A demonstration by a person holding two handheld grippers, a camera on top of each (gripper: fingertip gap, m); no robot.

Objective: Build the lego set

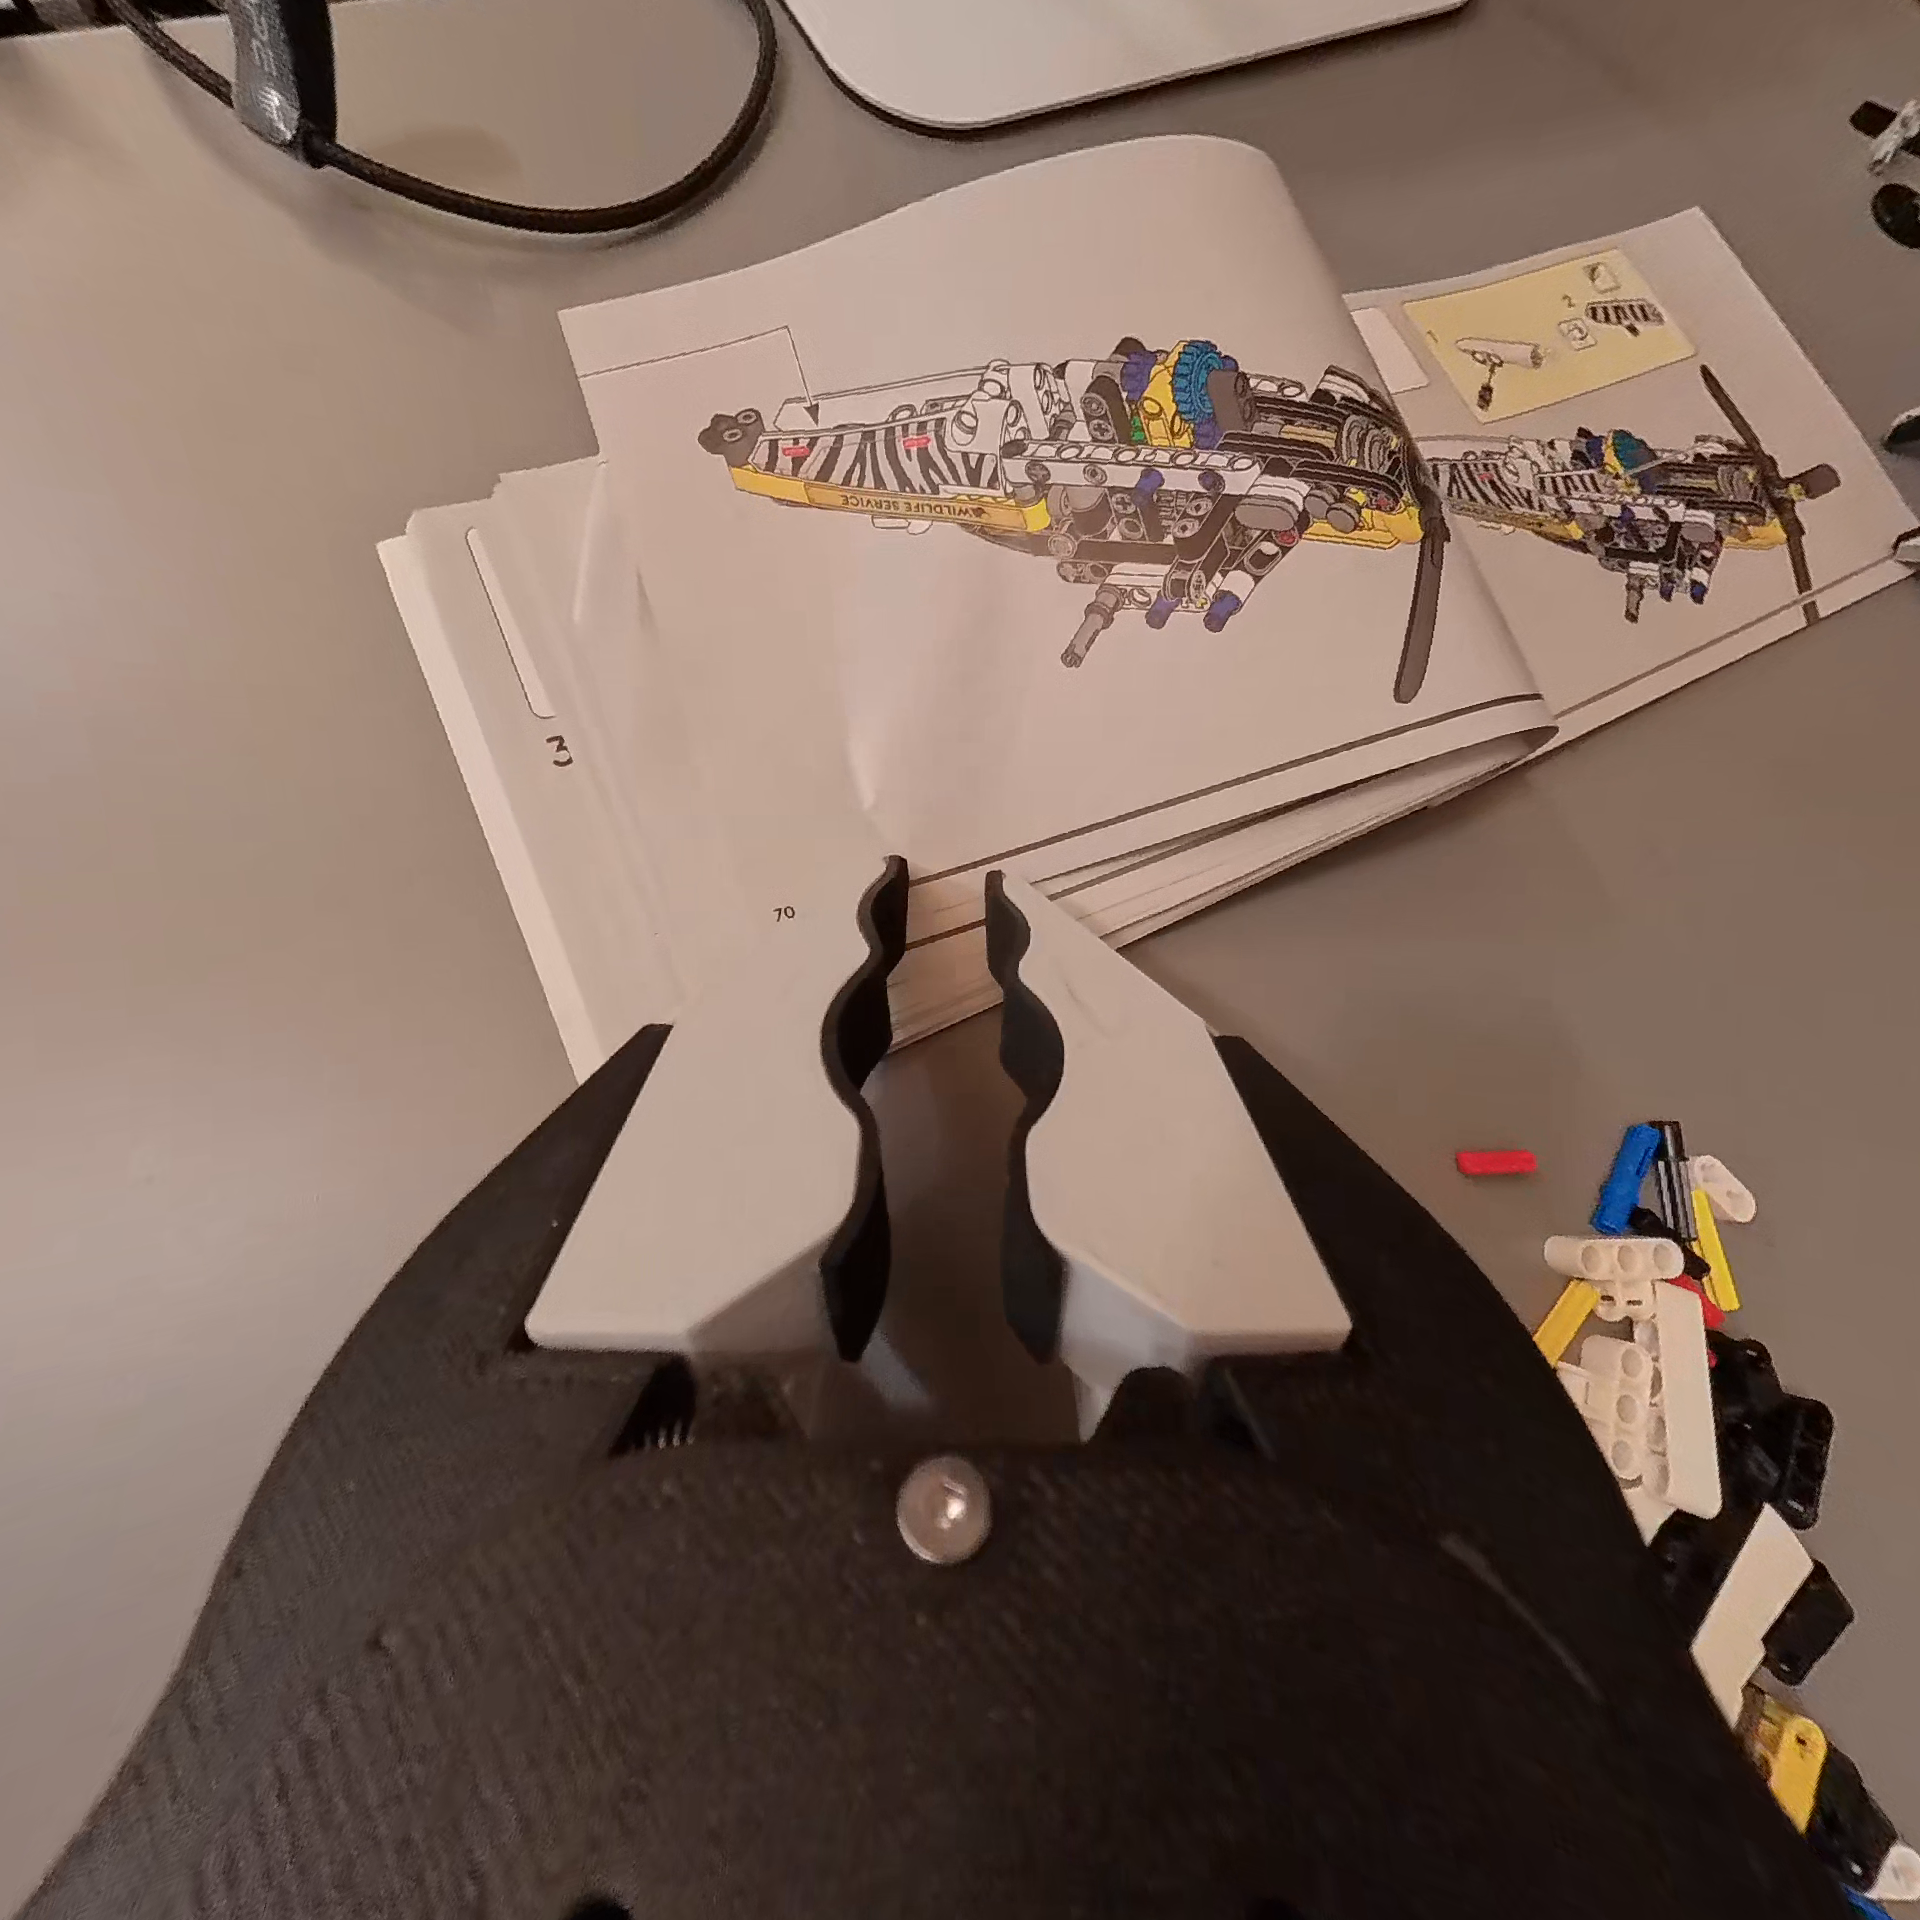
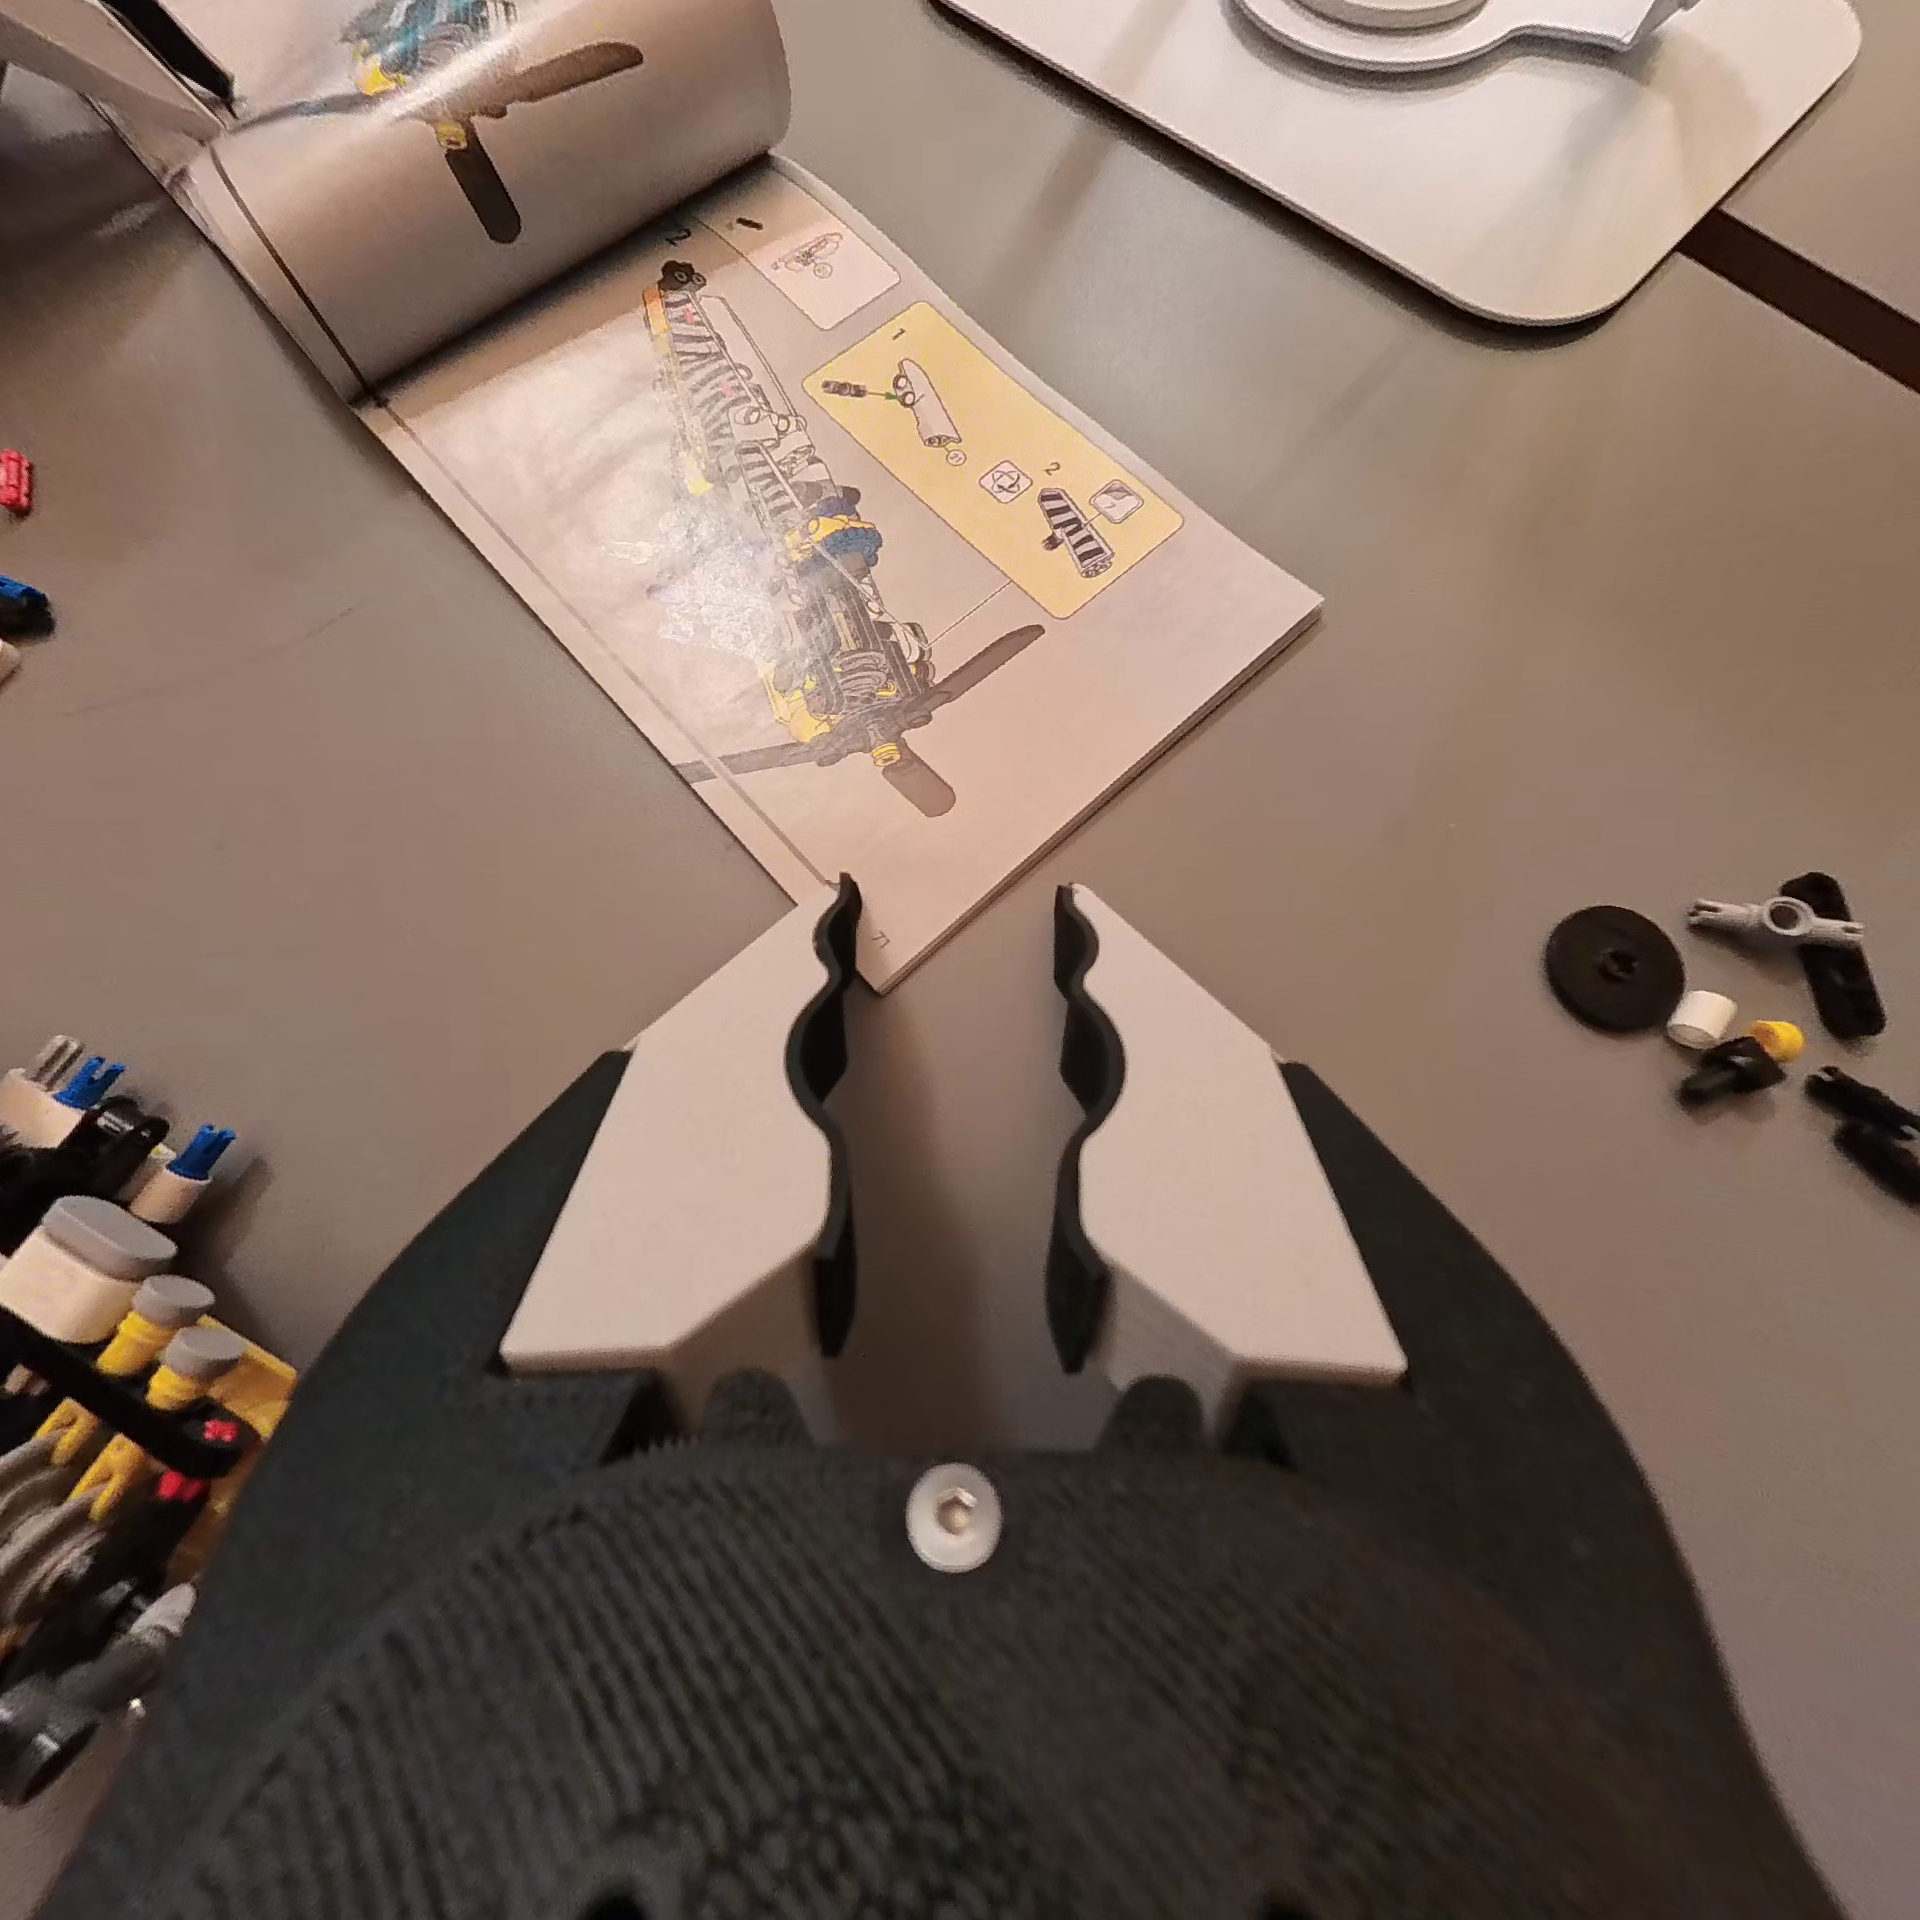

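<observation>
The open instruction booklet (image 1: 1039, 623) lies on the grey table and shows a zebra-striped yellow helicopter. Its left page is curled up and leans against the outside of my left gripper's left finger. My left gripper (image 1: 942, 871) hovers at the booklet's near edge, jaws a narrow gap apart, nothing between them. My right gripper (image 2: 956, 894) is open and empty, just above the table at the near corner of the booklet (image 2: 831, 520). The partly built lego model (image 2: 104, 1351) lies at the lower left of the right wrist view and also shows in the left wrist view (image 1: 1662, 1403).
Small black, grey, white and yellow loose parts (image 2: 1714, 997) lie to the right of my right gripper. A red piece (image 1: 1496, 1162) lies beside the model. A white flat stand base (image 2: 1455, 156) sits at the back. A black cable (image 1: 520, 197) loops at the far left. Spacing between my two grippers at the tips: around 30 cm.
</observation>
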